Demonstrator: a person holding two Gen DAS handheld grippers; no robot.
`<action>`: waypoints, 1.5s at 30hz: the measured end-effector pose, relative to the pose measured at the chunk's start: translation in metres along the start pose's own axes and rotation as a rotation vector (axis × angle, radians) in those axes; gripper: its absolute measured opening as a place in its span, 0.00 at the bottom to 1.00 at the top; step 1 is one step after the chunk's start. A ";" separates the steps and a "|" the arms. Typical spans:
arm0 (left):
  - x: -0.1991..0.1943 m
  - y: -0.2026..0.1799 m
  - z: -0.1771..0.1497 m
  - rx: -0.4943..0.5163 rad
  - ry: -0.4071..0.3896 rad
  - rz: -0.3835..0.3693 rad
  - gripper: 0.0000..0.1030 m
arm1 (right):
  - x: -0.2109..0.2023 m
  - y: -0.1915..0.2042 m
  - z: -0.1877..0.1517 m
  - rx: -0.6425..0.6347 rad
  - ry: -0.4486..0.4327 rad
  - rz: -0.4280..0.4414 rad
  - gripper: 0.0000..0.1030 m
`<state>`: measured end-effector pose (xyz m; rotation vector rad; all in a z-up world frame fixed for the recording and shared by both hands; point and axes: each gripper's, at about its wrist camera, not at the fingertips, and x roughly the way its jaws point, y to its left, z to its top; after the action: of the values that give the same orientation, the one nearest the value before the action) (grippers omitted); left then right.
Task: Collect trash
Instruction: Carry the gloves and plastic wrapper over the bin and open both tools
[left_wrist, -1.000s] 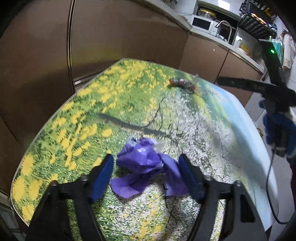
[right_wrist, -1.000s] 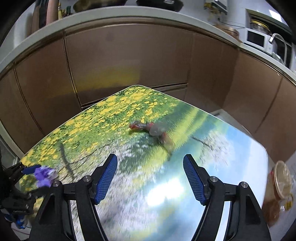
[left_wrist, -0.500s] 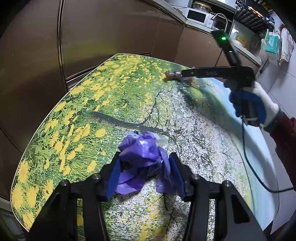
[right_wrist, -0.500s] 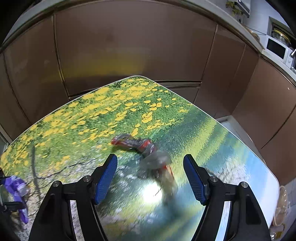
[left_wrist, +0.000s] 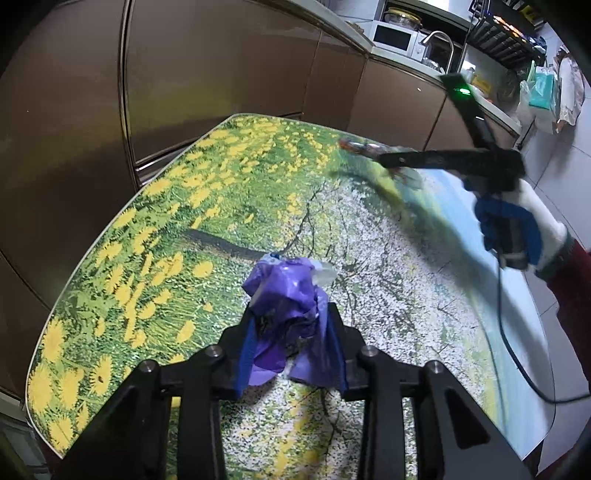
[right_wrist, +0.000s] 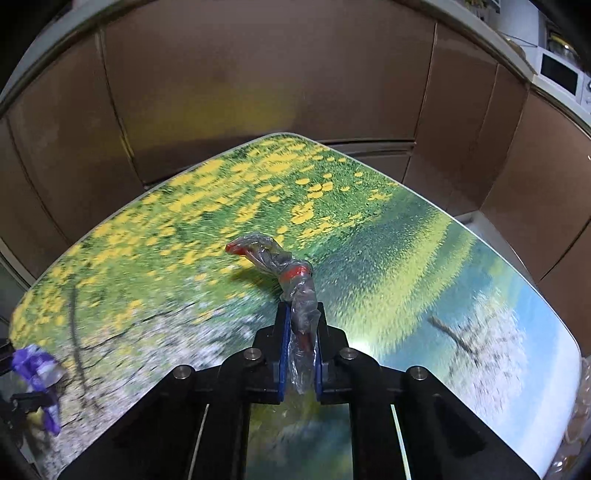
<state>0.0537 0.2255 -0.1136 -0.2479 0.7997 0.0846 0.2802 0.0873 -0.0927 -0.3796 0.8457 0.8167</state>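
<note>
While the left gripper (left_wrist: 291, 347) was closing on the purple bag (left_wrist: 286, 295) between its fingers, the right gripper (right_wrist: 300, 349) was closing on the clear wrapper (right_wrist: 291, 280), whose length ran straight ahead.

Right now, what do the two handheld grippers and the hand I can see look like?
Both the left gripper and the right gripper have black linkage frames with silver pivot bolts and blue finger pads. The right hand wears a white glove with blue coating, above a dark red sleeve. A black cable trails below it, and a green light glows on top.
</note>
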 end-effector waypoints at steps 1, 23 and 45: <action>-0.004 0.000 0.000 -0.010 -0.005 -0.006 0.30 | -0.009 0.002 -0.003 0.000 -0.009 0.002 0.10; -0.101 -0.092 0.002 0.157 -0.137 -0.091 0.29 | -0.226 0.018 -0.140 0.160 -0.191 -0.060 0.10; -0.056 -0.329 0.039 0.555 -0.065 -0.317 0.29 | -0.343 -0.104 -0.299 0.566 -0.301 -0.374 0.10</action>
<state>0.0968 -0.0817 0.0146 0.1557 0.6816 -0.4224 0.0725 -0.3226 -0.0121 0.0892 0.6597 0.2542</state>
